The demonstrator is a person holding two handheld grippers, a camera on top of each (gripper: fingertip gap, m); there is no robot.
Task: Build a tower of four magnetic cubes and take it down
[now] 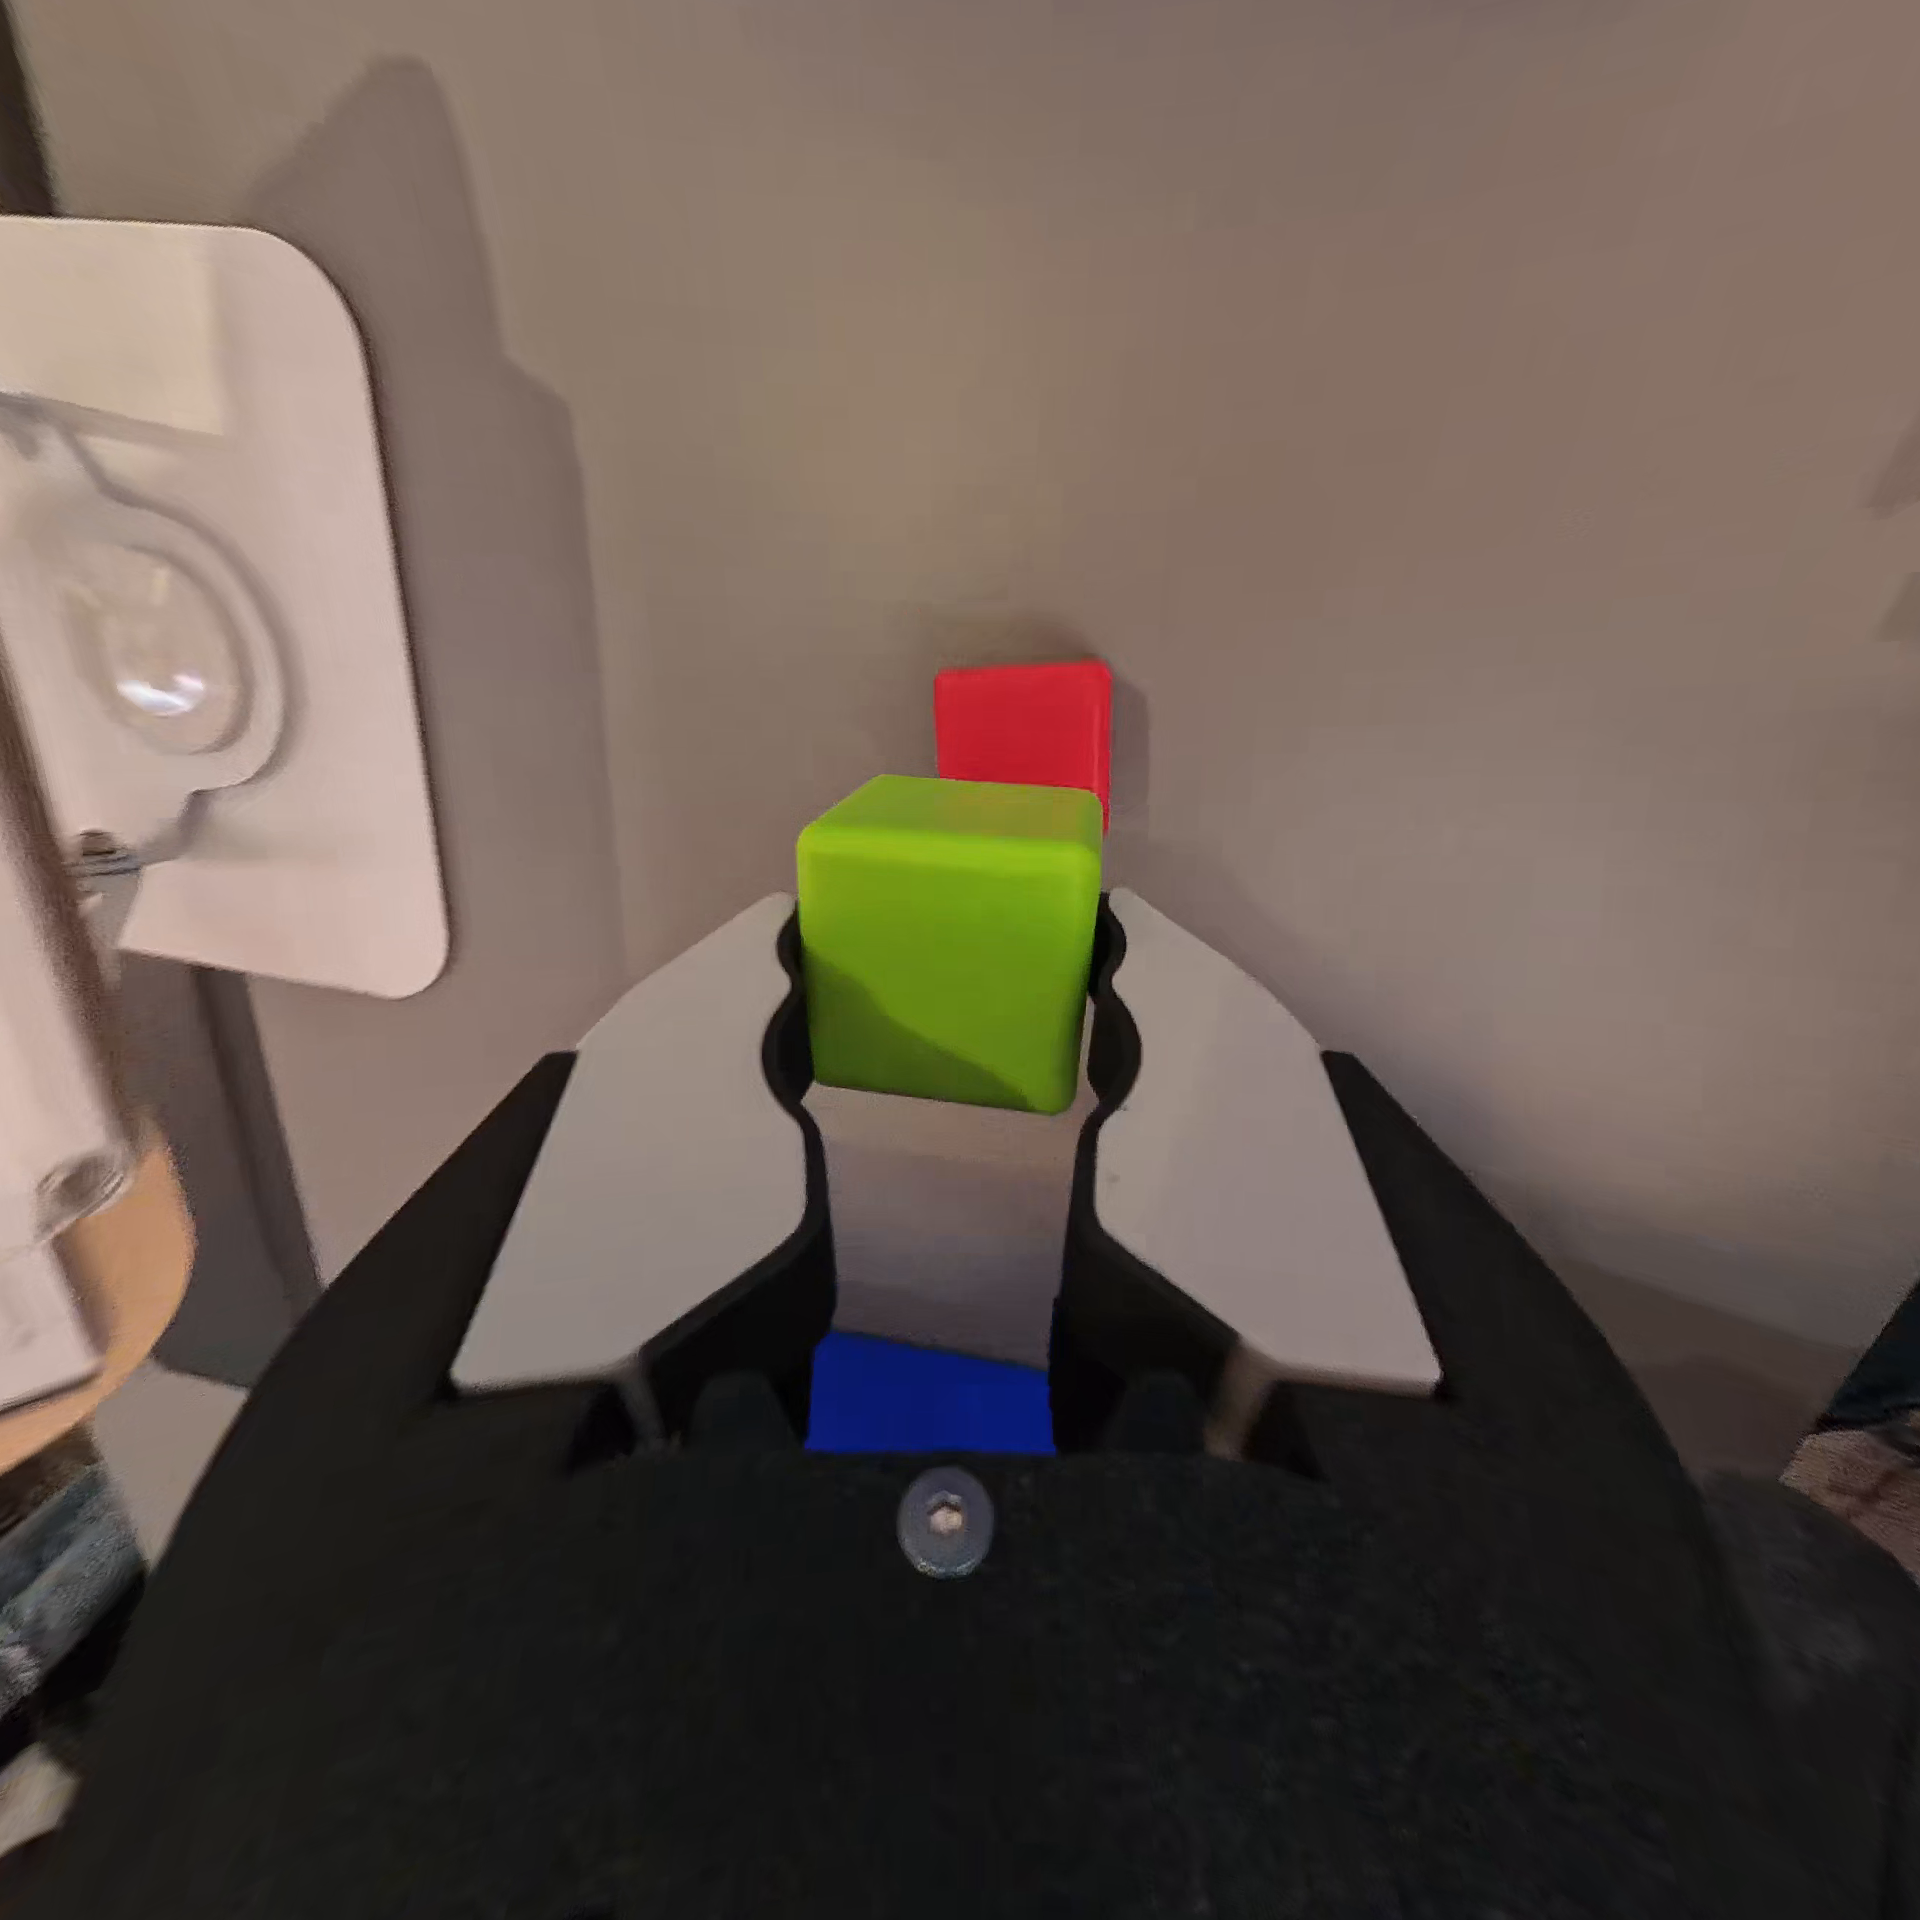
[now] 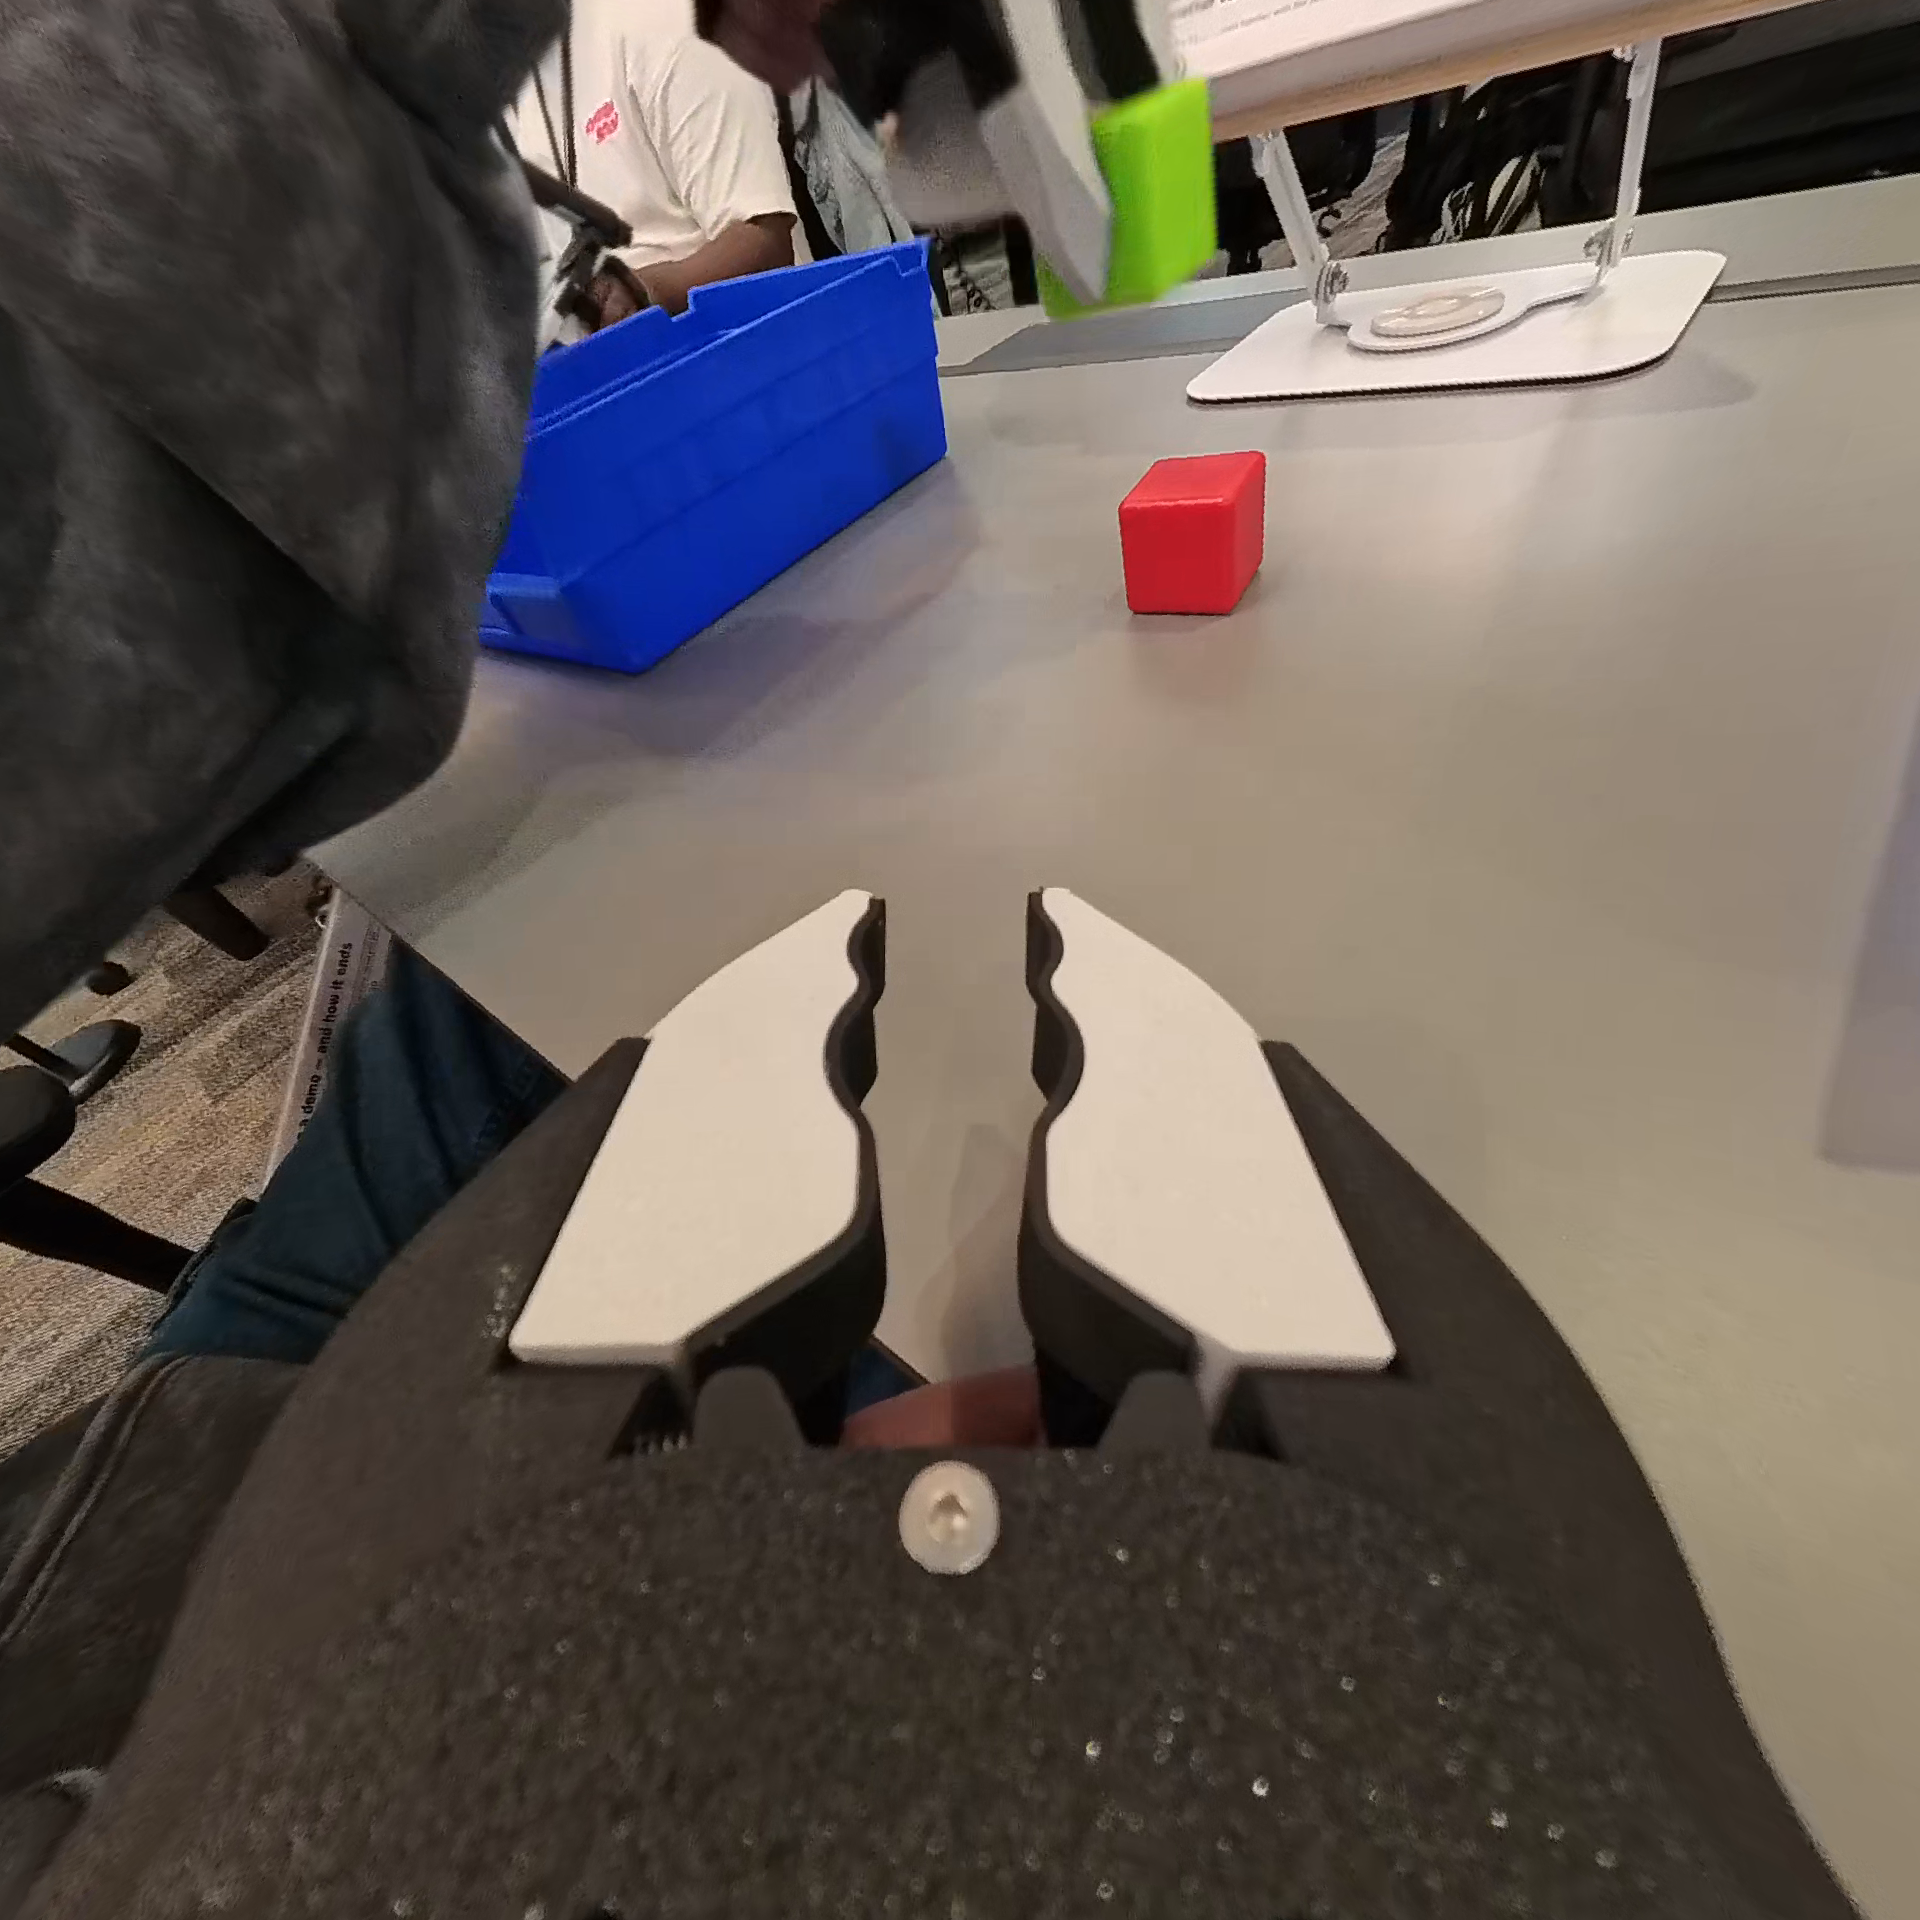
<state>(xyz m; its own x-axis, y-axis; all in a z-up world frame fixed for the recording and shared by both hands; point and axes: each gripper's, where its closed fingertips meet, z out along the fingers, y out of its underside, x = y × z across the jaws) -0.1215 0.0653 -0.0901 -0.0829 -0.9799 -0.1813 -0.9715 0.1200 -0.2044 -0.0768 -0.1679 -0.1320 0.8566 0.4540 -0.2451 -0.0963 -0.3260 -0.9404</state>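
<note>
My left gripper [image 1: 948, 935] is shut on a green cube [image 1: 945, 956] and holds it in the air above the grey table. In the right wrist view the same gripper [image 2: 1049, 177] and green cube [image 2: 1153, 187] show high at the top. A red cube [image 1: 1023, 727] stands alone on the table beyond the green one; it also shows in the right wrist view [image 2: 1193, 532]. My right gripper [image 2: 956, 935] is open and empty, low over the table's near edge. A blue shape [image 1: 930, 1397] shows below, between the left gripper's fingers.
A blue plastic bin [image 2: 727, 447] stands on the table at the left. A white stand base [image 2: 1455, 332] sits at the back right; it shows at the left in the left wrist view [image 1: 260, 623]. A grey sleeve [image 2: 208, 416] fills the upper left. A person sits behind the bin.
</note>
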